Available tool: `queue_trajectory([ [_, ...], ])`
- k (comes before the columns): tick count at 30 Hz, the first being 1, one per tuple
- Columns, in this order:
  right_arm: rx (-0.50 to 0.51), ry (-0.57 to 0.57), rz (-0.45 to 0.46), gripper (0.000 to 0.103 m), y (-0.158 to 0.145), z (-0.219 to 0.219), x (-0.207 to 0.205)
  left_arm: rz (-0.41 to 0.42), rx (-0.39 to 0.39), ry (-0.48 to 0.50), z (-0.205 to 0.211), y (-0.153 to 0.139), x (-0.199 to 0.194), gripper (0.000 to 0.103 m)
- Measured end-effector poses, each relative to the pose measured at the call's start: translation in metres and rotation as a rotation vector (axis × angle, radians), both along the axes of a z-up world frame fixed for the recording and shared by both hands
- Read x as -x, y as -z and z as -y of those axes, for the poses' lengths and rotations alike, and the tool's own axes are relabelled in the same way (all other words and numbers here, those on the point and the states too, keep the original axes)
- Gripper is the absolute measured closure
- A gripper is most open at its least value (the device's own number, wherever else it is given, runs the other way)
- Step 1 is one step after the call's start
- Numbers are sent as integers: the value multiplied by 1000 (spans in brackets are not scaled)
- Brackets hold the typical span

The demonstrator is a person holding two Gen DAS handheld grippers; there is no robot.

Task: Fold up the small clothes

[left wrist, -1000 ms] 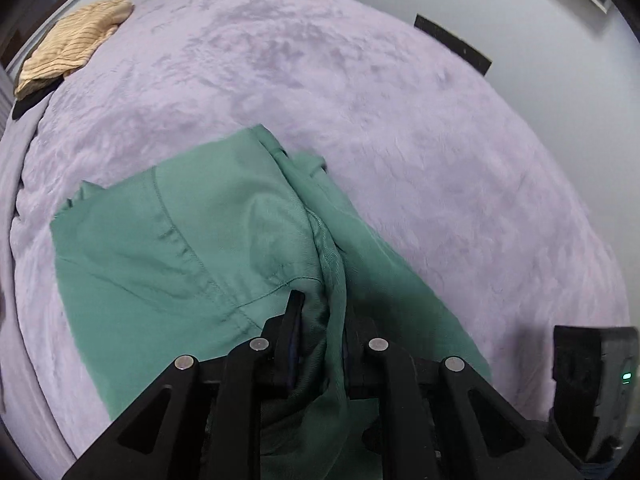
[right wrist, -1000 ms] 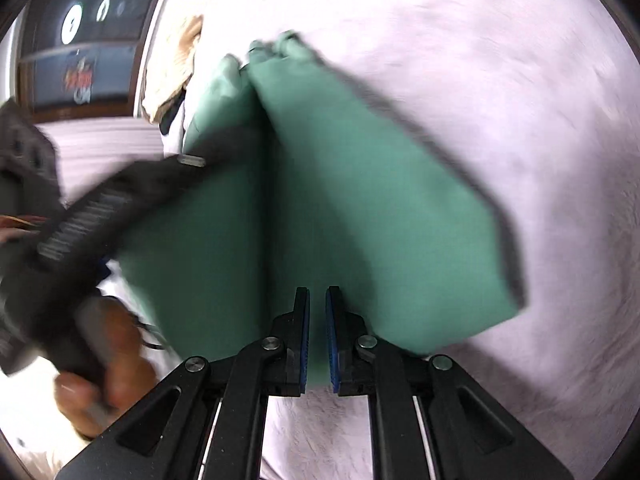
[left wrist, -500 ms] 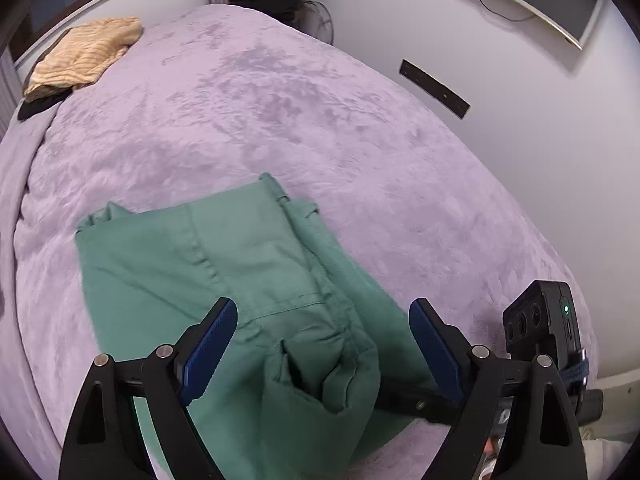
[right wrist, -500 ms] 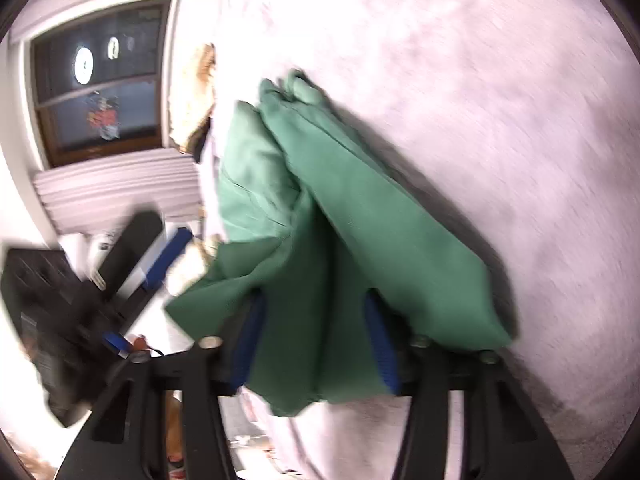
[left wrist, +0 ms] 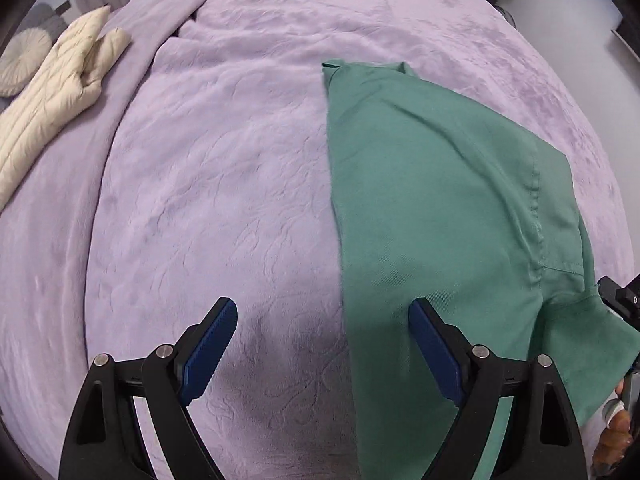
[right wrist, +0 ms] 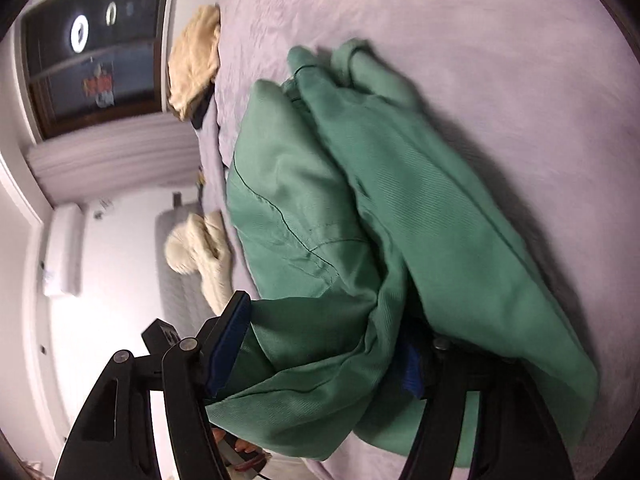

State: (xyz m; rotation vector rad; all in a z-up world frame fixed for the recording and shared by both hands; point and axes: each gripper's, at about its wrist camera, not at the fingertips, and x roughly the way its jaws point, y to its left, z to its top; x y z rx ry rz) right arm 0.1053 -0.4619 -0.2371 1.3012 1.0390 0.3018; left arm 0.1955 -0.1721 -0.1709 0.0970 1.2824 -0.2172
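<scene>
Roughly halfway: the green garment (left wrist: 440, 200) lies doubled on the bed (left wrist: 220, 180), its near end bunched between the spread right hand-held gripper (right wrist: 320, 344), left hand-held gripper (left wrist: 324, 348) also spread, holding nothing.

Left wrist view: even, soft indoor light, sharp focus; purple bedspread (left wrist: 224, 184) bulges with fisheye distortion, black vignette at corners, faint shadow near the left gripper (left wrist: 320, 344). Right wrist view: motion blur across green garment (right wrist: 400, 208), overexposed glare on far bedspread (right wrist: 500, 40), ring-light reflections in dark window (right wrist: 88, 52).
</scene>
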Motion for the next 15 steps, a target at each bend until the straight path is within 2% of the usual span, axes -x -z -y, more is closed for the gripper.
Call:
queue_trajectory([
  [1,28,-20,-9,41,-3,-3,-4,8,-2,-5,1,-3,-2,14],
  [3,54,-49,-5,41,-12,-9,-9,48,1,25,12,-15,-7,14],
  [6,77,-31,-7,39,-20,-8,-3,93,61,113,43,-34,-27,14],
  [8,144,11,-9,29,-28,-4,17,113,87,196,72,-41,-45,14],
  [12,253,88,-26,26,-54,-14,68,99,69,373,135,-36,-72,14],
  [15,265,90,-3,21,-70,-34,93,90,24,510,180,-24,-73,14],
])
